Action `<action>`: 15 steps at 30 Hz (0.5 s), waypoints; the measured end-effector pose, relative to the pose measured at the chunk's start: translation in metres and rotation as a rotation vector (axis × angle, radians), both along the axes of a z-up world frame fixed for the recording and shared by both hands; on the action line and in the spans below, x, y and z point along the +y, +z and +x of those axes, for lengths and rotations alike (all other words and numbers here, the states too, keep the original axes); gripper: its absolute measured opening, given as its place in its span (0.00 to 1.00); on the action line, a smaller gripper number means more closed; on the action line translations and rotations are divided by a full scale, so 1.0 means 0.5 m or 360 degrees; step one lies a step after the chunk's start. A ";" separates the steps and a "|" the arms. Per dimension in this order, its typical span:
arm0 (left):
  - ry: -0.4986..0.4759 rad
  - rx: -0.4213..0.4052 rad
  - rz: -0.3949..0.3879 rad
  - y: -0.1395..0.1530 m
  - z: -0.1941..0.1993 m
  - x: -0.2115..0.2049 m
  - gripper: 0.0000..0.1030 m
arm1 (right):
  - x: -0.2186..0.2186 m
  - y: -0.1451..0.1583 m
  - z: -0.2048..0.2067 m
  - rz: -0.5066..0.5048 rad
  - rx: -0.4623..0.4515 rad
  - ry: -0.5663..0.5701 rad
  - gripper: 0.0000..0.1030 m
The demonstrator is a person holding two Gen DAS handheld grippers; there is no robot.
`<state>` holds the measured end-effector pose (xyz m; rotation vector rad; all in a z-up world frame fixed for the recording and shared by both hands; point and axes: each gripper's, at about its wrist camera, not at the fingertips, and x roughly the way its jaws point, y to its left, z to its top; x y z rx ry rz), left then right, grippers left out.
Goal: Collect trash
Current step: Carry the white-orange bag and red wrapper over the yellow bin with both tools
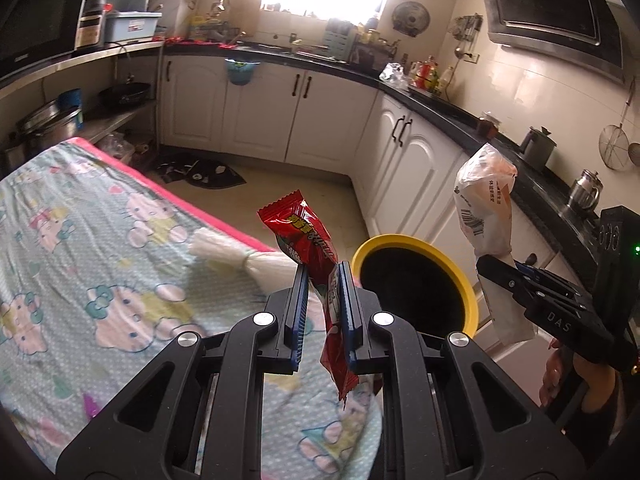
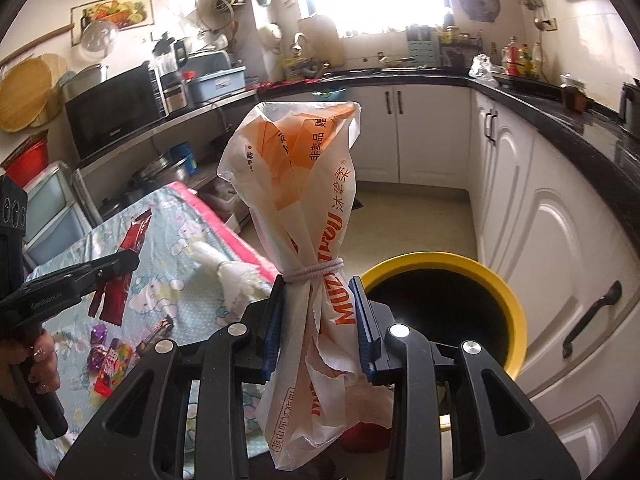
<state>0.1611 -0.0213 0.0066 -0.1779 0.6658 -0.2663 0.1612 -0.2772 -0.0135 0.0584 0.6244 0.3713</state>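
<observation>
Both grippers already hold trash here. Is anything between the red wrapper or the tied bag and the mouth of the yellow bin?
Nothing visible blocks either. The red wrapper in the left gripper and the tied bag in the right gripper both hang in open air beside the yellow bin, whose mouth is uncovered.

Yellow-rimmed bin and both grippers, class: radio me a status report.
Left gripper shut on red snack wrapper. Right gripper shut on tied white-and-orange plastic bag. Round yellow-rimmed bin open beside both, nothing blocking it.
</observation>
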 end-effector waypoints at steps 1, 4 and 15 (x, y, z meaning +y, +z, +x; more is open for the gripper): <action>-0.0008 -0.0002 0.0000 0.001 0.001 -0.006 0.10 | -0.003 0.001 -0.001 0.0001 -0.0003 -0.0013 0.29; -0.0043 -0.0011 0.0000 0.005 0.009 -0.029 0.10 | -0.025 0.004 0.000 0.0007 -0.0013 -0.0060 0.29; -0.0155 -0.0010 0.0032 0.002 0.047 -0.115 0.10 | -0.101 -0.008 0.008 0.0034 -0.0009 -0.0220 0.29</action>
